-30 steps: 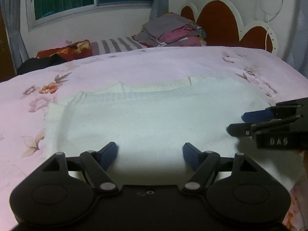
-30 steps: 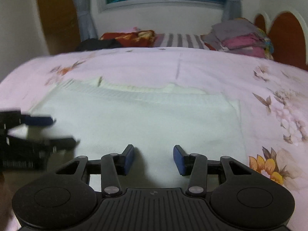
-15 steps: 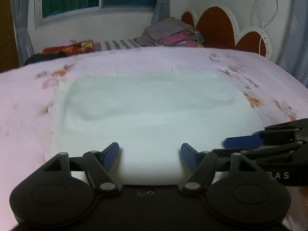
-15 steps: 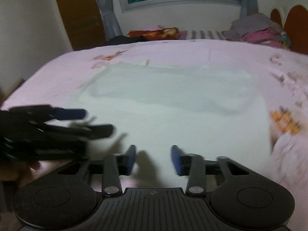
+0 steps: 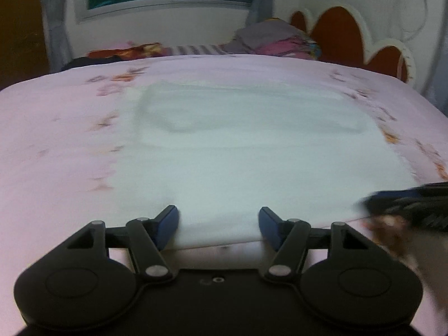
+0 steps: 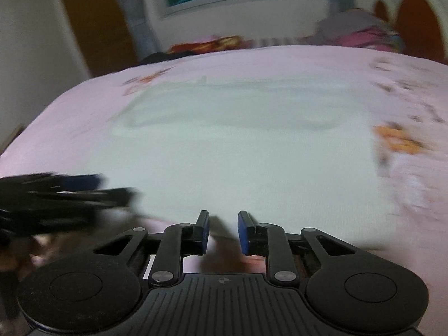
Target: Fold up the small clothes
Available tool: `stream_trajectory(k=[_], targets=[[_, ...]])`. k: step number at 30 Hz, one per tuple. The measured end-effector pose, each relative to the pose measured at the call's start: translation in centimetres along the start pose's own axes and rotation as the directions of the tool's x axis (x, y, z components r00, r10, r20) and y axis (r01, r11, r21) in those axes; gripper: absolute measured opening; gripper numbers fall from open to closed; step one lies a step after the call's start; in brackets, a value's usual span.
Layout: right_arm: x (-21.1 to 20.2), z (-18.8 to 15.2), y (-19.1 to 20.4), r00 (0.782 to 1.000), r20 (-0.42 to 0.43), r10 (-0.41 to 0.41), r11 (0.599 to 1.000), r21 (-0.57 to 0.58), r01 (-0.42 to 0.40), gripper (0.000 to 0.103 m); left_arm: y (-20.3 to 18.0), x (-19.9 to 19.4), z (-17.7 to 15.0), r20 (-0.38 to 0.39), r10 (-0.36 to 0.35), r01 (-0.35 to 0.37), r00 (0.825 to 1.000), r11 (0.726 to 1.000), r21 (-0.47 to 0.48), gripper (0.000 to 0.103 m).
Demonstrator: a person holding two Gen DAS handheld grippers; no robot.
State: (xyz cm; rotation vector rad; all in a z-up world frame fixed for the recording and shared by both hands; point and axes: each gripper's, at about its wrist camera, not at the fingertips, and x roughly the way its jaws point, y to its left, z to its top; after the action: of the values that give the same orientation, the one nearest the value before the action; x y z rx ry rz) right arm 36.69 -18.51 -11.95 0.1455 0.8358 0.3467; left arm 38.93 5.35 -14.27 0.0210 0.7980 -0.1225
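White garment (image 5: 252, 154) spread flat across the pink floral bedsheet (image 5: 56, 145), near hem toward both cameras, far part motion-blurred. Left gripper (image 5: 218, 225) low at that near hem, blue pads spread wide, hem lying between them, nothing pinched. Right gripper (image 6: 223, 231) at the same hem further right, pads partly closed with a narrow gap; whether any cloth is caught there cannot be told through the blur. Stack of folded clothes (image 5: 274, 39) far back by the red-and-white headboard (image 5: 341, 33).
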Motion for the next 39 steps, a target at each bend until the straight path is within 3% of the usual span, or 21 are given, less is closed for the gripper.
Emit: stream_trajectory(k=[7, 12, 15, 17, 20, 23, 30, 34, 39], targets=[[-3.0, -0.9, -7.4, 0.990, 0.003, -0.140, 0.982, 0.131, 0.139, 0.021, 2.6, -0.7, -0.8, 0.018, 0.010, -0.010, 1.000, 0.999, -0.046, 0.063], [-4.0, -0.2, -6.6, 0.991, 0.048, -0.126, 0.986, 0.115, 0.120, 0.022, 2.2, -0.8, -0.4, 0.011, 0.005, -0.004, 1.000, 0.998, -0.057, 0.063], [-2.6, -0.2, -6.4, 0.986, -0.010, -0.166, 0.982, 0.090, 0.166, 0.022, 2.0, -1.0, -0.4, 0.007, 0.028, -0.027, 1.000, 0.998, -0.051, 0.062], [-2.7, -0.3, -6.5, 0.988, -0.002, -0.154, 0.983, 0.104, 0.154, 0.022, 1.9, -1.6, -0.4, 0.023, 0.037, -0.036, 0.999, 0.998, -0.044, 0.064], [-2.9, -0.7, -7.1, 0.990, -0.014, -0.143, 0.981, 0.130, 0.143, 0.022, 2.8, -1.0, -0.9, -0.018, 0.023, -0.024, 1.000, 0.997, -0.073, 0.064], [-2.9, -0.5, -6.6, 0.988, -0.017, -0.151, 0.984, 0.093, 0.152, 0.022, 2.8, -1.6, -0.6, -0.025, 0.025, -0.027, 0.999, 0.996, -0.084, 0.064], [-6.8, -0.7, -6.1, 0.994, 0.059, -0.097, 0.988, 0.123, 0.089, 0.022, 1.6, -4.4, -0.6, -0.005, 0.059, -0.059, 0.998, 0.994, -0.092, 0.064], [-8.7, -1.5, -5.5, 0.994, 0.083, -0.076, 0.991, 0.117, 0.066, 0.022, 0.5, -6.2, -1.2, 0.023, 0.055, -0.052, 0.998, 0.993, -0.105, 0.065], [-10.0, -2.1, -4.5, 0.990, 0.130, -0.047, 0.995, 0.097, 0.034, 0.021, -0.7, -6.3, -2.0, 0.022, 0.027, -0.024, 0.999, 0.989, -0.149, 0.059]])
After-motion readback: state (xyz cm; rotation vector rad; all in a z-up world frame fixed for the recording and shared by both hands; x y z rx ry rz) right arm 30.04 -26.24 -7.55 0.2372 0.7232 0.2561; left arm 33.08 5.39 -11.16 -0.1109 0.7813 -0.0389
